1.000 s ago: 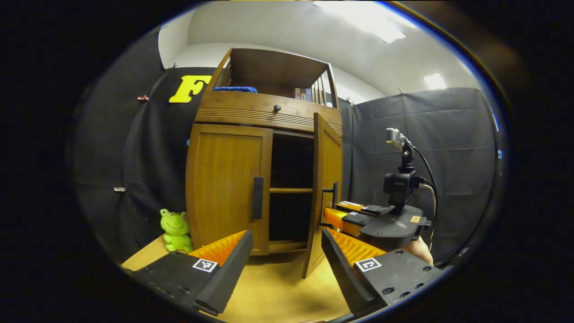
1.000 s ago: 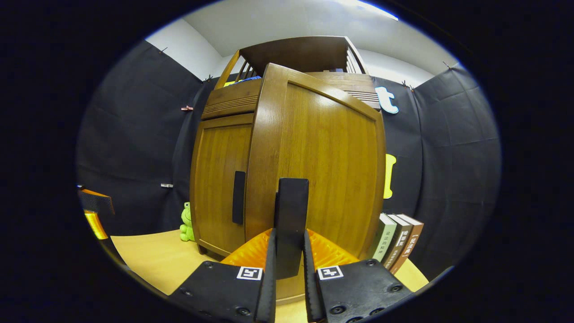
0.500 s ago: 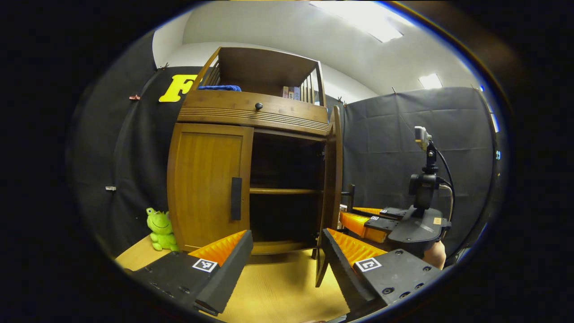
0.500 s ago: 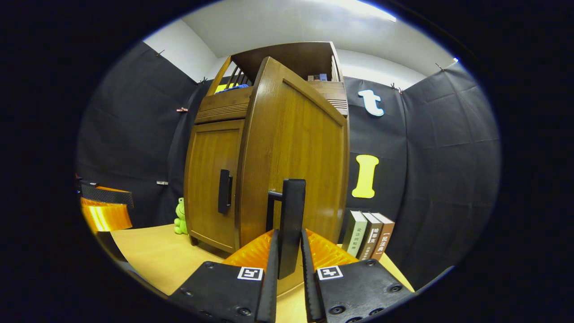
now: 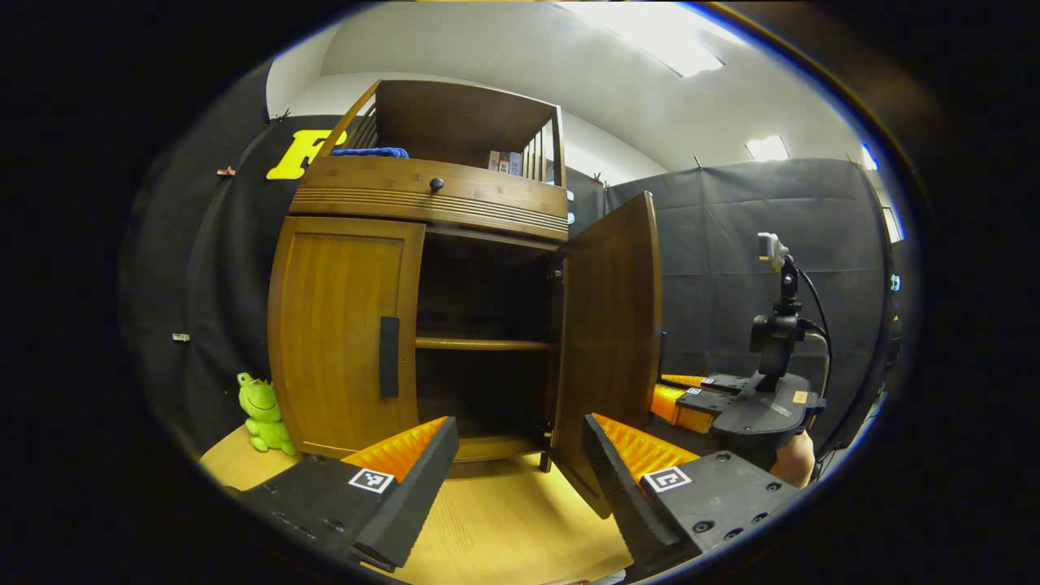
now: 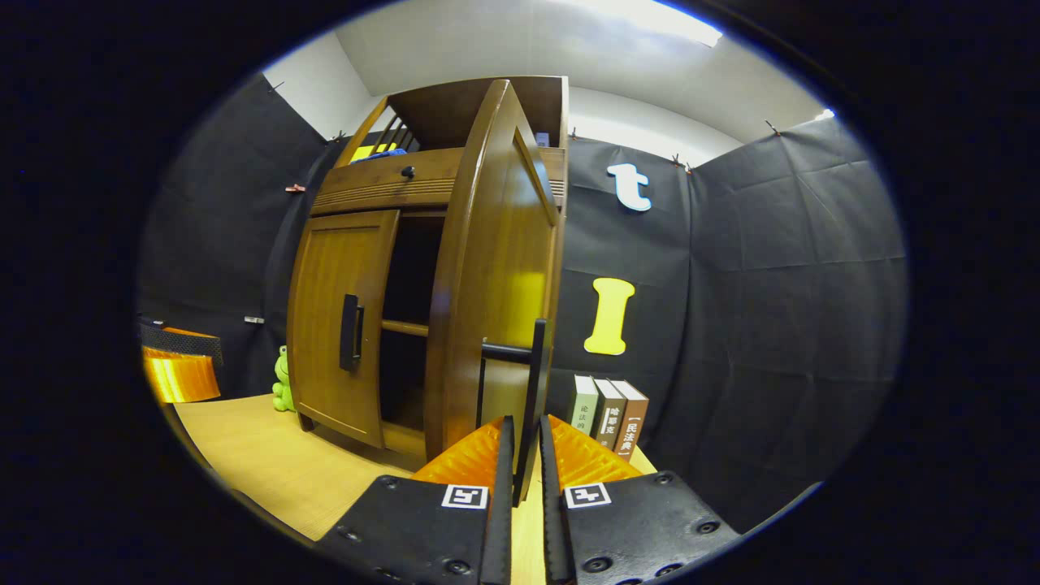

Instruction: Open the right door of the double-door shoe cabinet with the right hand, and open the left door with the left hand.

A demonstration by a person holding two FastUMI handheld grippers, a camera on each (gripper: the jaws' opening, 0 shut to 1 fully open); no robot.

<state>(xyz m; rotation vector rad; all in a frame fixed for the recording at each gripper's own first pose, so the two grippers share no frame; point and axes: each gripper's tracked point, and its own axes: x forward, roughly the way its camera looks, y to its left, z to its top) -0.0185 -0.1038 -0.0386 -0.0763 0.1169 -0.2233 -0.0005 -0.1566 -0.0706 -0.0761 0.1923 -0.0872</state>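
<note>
Right door [image 5: 609, 325] swung far wider than 1 s ago, right gripper [image 6: 520, 487] clamped on its handle [image 6: 532, 406]. Left gripper [image 5: 520, 479] wide, empty; left door [image 5: 341, 325] at 10 o'clock shut, next.

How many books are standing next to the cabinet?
3. The books stand upright in a row on the table right of the cabinet: green, brown, reddish-brown. More may sit on the cabinet's top shelf, too small to count.
</note>
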